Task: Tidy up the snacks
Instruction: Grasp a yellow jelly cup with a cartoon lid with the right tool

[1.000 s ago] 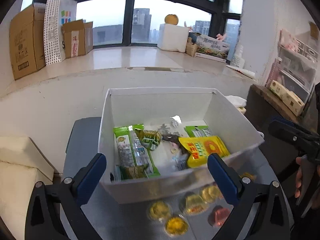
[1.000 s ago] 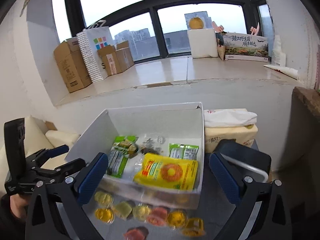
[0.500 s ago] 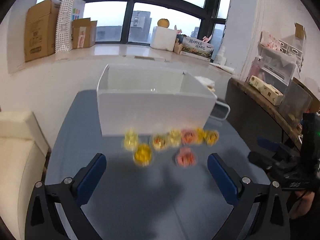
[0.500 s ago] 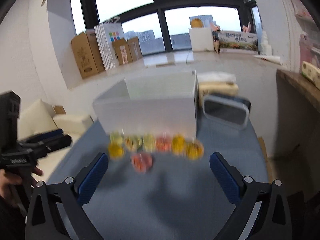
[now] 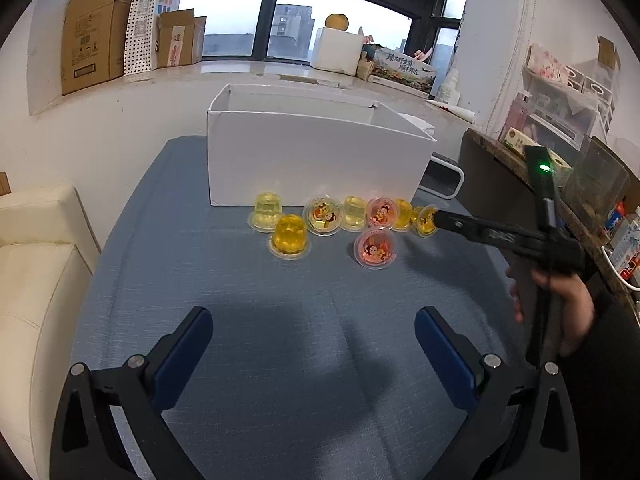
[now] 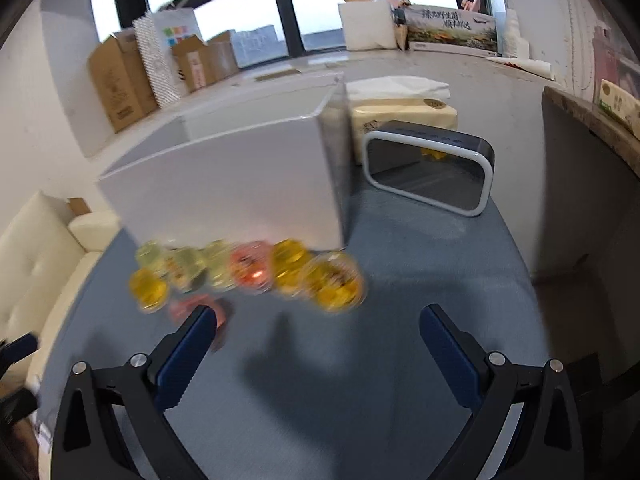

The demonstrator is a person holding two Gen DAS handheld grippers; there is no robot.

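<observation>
The counter (image 5: 248, 304) is covered in matt grey-blue woven cloth. The jelly cups (image 5: 374, 248) are seen as glossy clear plastic, the white box (image 5: 312, 160) as smooth and matt.

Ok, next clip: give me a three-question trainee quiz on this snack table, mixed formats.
1. True or false: the jelly cups lie inside the white box.
2. Multiple choice: how do the jaws of the right gripper stand? A) open with nothing between them B) shut on a jelly cup C) shut on the box.
3. Fill in: the red jelly cup that sits apart from the row lies on the blue ___.

Key: 1 false, they sit on the cloth in front of the box; 2 A; 3 tablecloth.
</observation>
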